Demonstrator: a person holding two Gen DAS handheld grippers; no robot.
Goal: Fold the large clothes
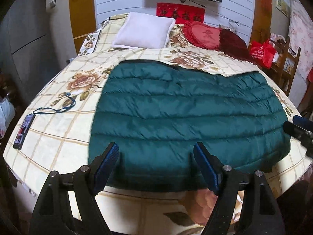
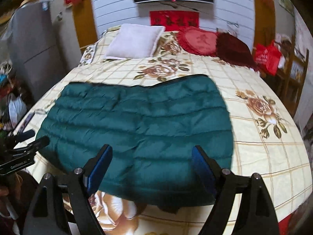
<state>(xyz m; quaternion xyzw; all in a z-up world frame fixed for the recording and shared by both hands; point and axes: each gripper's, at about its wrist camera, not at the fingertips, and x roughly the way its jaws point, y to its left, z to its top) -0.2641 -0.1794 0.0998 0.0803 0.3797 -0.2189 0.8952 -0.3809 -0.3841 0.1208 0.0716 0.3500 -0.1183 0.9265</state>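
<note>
A dark green quilted jacket [image 1: 185, 113] [image 2: 140, 121] lies folded flat into a broad rectangle on the floral bed cover [image 1: 58, 137] [image 2: 264, 156]. My left gripper [image 1: 156, 146] hovers over the jacket's near edge, open, with nothing between its blue pads. My right gripper [image 2: 151, 148] hangs over the same near edge further right, also open and holding nothing. In the left wrist view the right gripper [image 1: 299, 127] shows at the jacket's right end. In the right wrist view the left gripper [image 2: 29, 137] shows at the jacket's left end.
A phone [image 1: 22, 132] with a blue lanyard lies on the bed left of the jacket. At the head of the bed are a white pillow [image 1: 144, 30], a red heart cushion [image 1: 205, 35] and a dark red cushion. A red bag [image 1: 262, 52] sits on a wooden chair at the right.
</note>
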